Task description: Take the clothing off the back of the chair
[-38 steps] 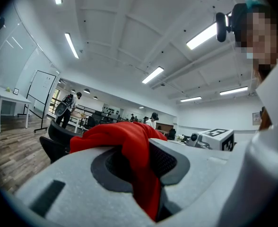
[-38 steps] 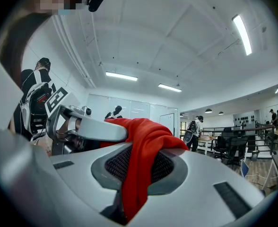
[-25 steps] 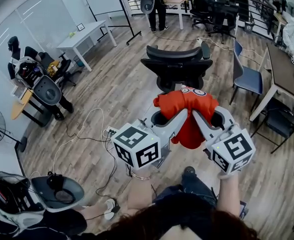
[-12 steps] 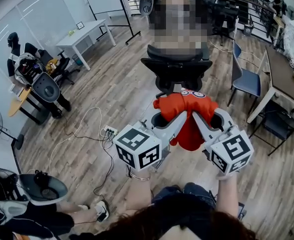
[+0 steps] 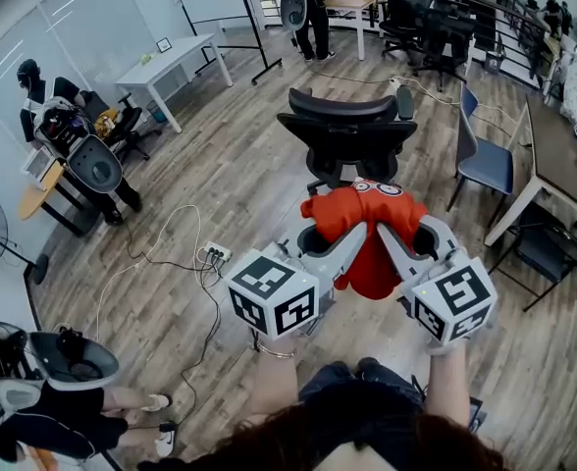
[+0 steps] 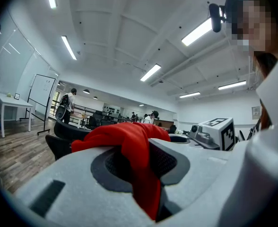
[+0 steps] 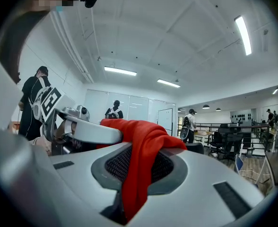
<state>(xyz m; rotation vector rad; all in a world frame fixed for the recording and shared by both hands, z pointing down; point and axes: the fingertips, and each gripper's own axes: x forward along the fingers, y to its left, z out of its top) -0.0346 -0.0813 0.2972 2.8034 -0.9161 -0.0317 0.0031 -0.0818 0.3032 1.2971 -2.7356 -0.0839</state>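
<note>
The left gripper [image 5: 355,235] sits at lower centre of the head view, its marker cube toward the bottom of the frame and its jaws reaching up and right into a red garment [image 5: 372,238]. In the left gripper view the left gripper [image 6: 141,171] has its jaws nearly together, pinching a fold of the red garment [image 6: 125,136], which bunches over the top of the jaws and hangs down through the narrow slot between them.

The right gripper [image 5: 389,235] mirrors it from the lower right, jaws angled up and left into the same cloth. In the right gripper view the right gripper [image 7: 132,174] is likewise closed down to a thin gap on the red garment [image 7: 141,134], with the fabric draped over the jaws and trailing down between the pads.

The garment hangs bunched between the two grippers at the centre of the head view, a white printed patch at its top edge. It sits just below the black office chair [image 5: 350,135] in the frame, off the chair's backrest.

A white table [image 5: 176,62] stands in the upper left. A power strip [image 5: 215,255] lies on the wooden floor [image 5: 230,184] left of the grippers. A blue chair [image 5: 485,155] stands at the right.
</note>
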